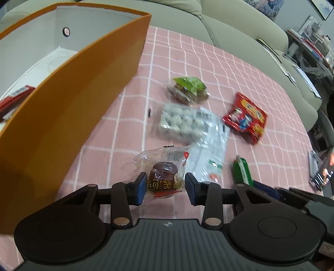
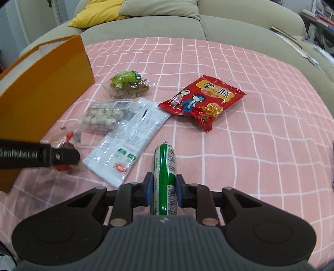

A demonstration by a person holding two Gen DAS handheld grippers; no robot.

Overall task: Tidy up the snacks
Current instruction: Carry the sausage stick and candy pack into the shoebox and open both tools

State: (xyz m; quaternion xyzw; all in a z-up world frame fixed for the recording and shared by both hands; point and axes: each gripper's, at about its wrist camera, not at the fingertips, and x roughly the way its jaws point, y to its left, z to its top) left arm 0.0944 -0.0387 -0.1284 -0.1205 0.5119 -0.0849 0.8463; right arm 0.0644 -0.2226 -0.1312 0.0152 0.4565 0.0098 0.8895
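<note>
My left gripper (image 1: 165, 188) is open, its blue pads on either side of a clear packet holding a dark brown snack (image 1: 163, 174), not pressing it. My right gripper (image 2: 163, 190) is shut on a green sausage stick (image 2: 165, 173), which also shows in the left wrist view (image 1: 242, 170). On the pink checked cloth lie a white packet (image 2: 129, 139), a clear pack of pale balls (image 2: 102, 117), a green-topped nut pack (image 2: 128, 84) and a red crisp bag (image 2: 203, 99). An orange box (image 1: 83, 87) stands at the left with a red packet (image 1: 14, 99) inside.
The left gripper's arm (image 2: 39, 156) crosses the lower left of the right wrist view. A beige sofa (image 2: 187, 23) with a yellow cushion (image 2: 100, 11) lies beyond the cloth. Shelves with clutter (image 1: 311, 48) stand at the far right.
</note>
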